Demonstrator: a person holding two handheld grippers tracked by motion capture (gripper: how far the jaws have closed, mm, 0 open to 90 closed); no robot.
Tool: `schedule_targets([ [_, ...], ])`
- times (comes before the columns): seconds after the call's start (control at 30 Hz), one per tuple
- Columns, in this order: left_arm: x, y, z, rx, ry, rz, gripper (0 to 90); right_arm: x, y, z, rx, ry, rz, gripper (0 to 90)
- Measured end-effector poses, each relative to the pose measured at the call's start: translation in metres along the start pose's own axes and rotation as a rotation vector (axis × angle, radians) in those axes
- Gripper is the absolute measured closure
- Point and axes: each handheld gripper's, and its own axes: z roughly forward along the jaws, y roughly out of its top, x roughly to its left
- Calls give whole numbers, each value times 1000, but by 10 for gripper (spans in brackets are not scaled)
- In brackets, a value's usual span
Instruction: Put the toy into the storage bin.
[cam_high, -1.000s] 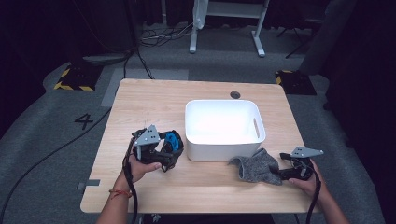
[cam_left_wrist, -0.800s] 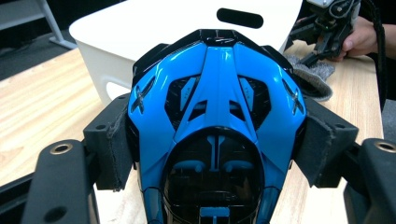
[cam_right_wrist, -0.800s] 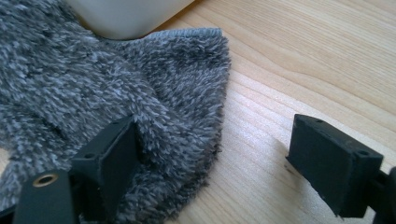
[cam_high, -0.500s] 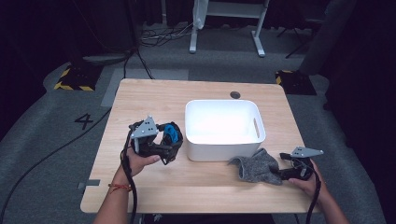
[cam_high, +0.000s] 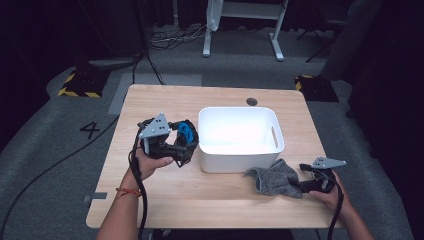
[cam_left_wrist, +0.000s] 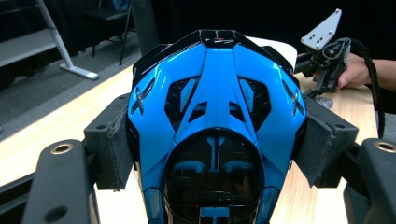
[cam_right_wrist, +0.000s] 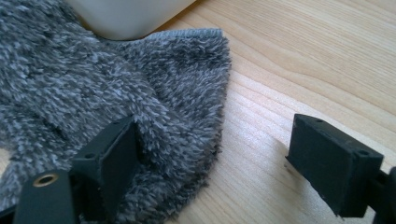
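Note:
A glossy blue and black plastic shell (cam_left_wrist: 217, 116), shaped like a small helmet, sits between the pads of my left gripper (cam_left_wrist: 217, 149), which is shut on its two sides. In the high view that gripper (cam_high: 180, 145) holds the blue shell (cam_high: 186, 132) above the table, just left of the white bin (cam_high: 235, 160). A grey fuzzy cloth (cam_right_wrist: 93, 93) lies on the wood in front of the bin. My right gripper (cam_right_wrist: 224, 163) is open, its left pad on the cloth's edge and its right pad over bare wood. From above, it (cam_high: 303, 183) sits at the right end of the cloth (cam_high: 275, 180).
The white bin's corner (cam_right_wrist: 126, 14) rests on the cloth's far side. The wooden table (cam_high: 200, 205) has a round cable hole (cam_high: 251, 101) behind the bin. Cables, floor tape and a white stand's legs (cam_high: 240, 30) lie beyond the table.
My left gripper has risen off the table with the blue shell and now sits higher beside the bin's left wall. The right gripper and cloth have not moved.

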Motion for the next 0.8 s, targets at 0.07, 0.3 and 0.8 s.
schedule_targets([
  [0.07, 1, 5, -1, -3, 0, 3, 253, 0, 0, 0, -1, 2, 0, 167],
  [0.3, -2, 22, 0, -13, -7, 25, 253, 0, 1, 1, 0, 2, -2, 167],
  [0.8, -8, 55, 16, -27, -48, 70, 254, 0, 0, 0, -2, 1, 1, 169],
])
